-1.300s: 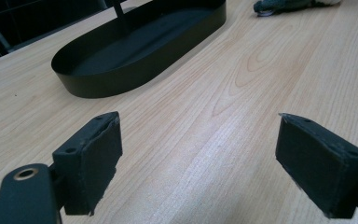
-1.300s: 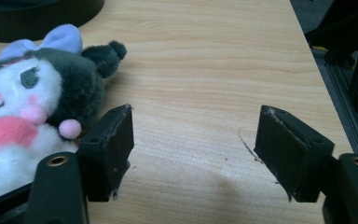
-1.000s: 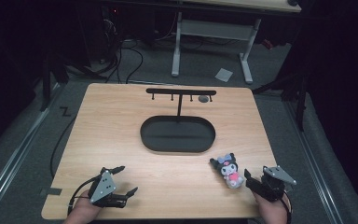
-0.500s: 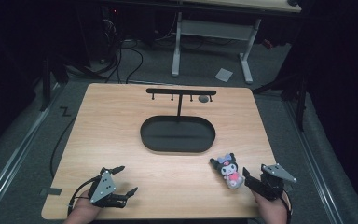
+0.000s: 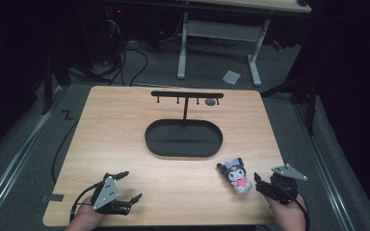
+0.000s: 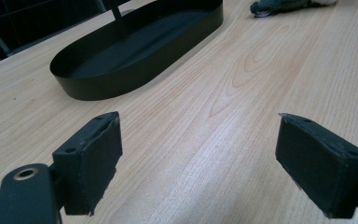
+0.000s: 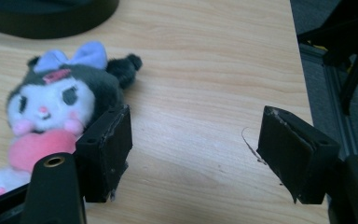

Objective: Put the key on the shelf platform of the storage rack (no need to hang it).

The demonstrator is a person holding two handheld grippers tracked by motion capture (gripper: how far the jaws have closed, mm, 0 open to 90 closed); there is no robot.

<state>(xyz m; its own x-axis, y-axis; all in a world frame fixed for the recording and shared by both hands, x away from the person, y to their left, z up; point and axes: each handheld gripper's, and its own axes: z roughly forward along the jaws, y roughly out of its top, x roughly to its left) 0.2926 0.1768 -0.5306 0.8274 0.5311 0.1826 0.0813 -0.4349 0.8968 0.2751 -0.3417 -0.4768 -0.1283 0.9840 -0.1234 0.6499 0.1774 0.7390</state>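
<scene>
At lower right, right gripper (image 5: pixel 265 186), jaws narrowing but apart and empty, sits beside ungrasped plush toy (image 5: pixel 236 176); left gripper (image 5: pixel 127 187) gapes idle.

**Bright bench, dark surroundings**

In the high view the bench (image 5: pixel 125 144) is lit evenly from above, while the floor and the room beyond it, from nine through twelve to three o'clock, are left in near darkness. Little glare is seen on the wood. A short, soft shadow is cast beneath the black tray (image 5: pixel 183 138). The picture is slightly soft and grainy, and fine detail is lost in the dark parts.

In the left gripper view the fingers (image 6: pixel 91 158) at six o'clock are rendered blurred, and the wood grain farther off is sharper. In the right gripper view the plush toy (image 7: pixel 60 112) is shown slightly soft, and soft shadows are thrown on the wood beneath the fingers (image 7: pixel 107 149).
</scene>
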